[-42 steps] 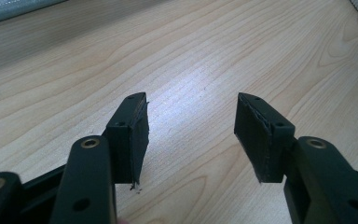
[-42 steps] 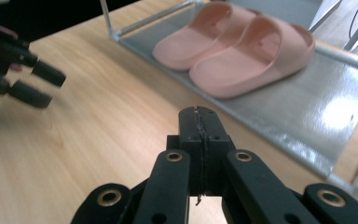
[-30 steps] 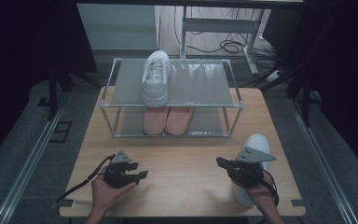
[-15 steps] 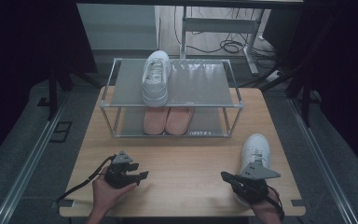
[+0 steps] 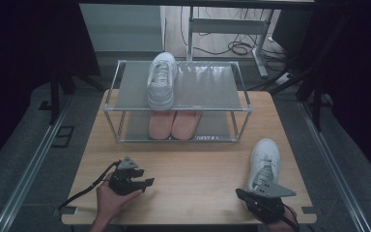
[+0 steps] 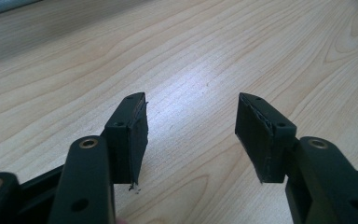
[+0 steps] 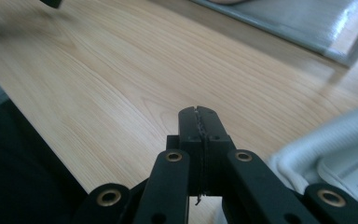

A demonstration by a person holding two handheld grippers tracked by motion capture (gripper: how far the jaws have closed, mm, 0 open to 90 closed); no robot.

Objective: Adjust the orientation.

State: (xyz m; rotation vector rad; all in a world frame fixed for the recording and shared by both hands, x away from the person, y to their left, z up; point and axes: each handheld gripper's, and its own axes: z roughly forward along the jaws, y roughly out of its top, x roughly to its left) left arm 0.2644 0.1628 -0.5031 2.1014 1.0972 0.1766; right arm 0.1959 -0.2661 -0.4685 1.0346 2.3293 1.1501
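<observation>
Pressing its two black pads flat together with nothing between them, the right gripper sits over the desk at the near right corner, at about five o'clock in the high view, where it appears as a dark body topped by a grey three-cornered plate. Just beside it, toward twelve o'clock, lies a white sneaker flat on the desk, toe pointing away from the person; its heel end is right next to the gripper, and whether the two touch cannot be told. In the right gripper view the sneaker's white edge fills the lower right, at four o'clock from the closed pads.

The left gripper stands with its jaws wide apart, bare wood between them. In the high view it rests in the person's hand at about seven o'clock, well apart from the sneaker.

Farther out, at twelve o'clock, a two-level metal shoe rack stands on the desk. A second white sneaker sits on its top shelf, and a pair of pink shoes lies on the lower shelf beneath it.
</observation>
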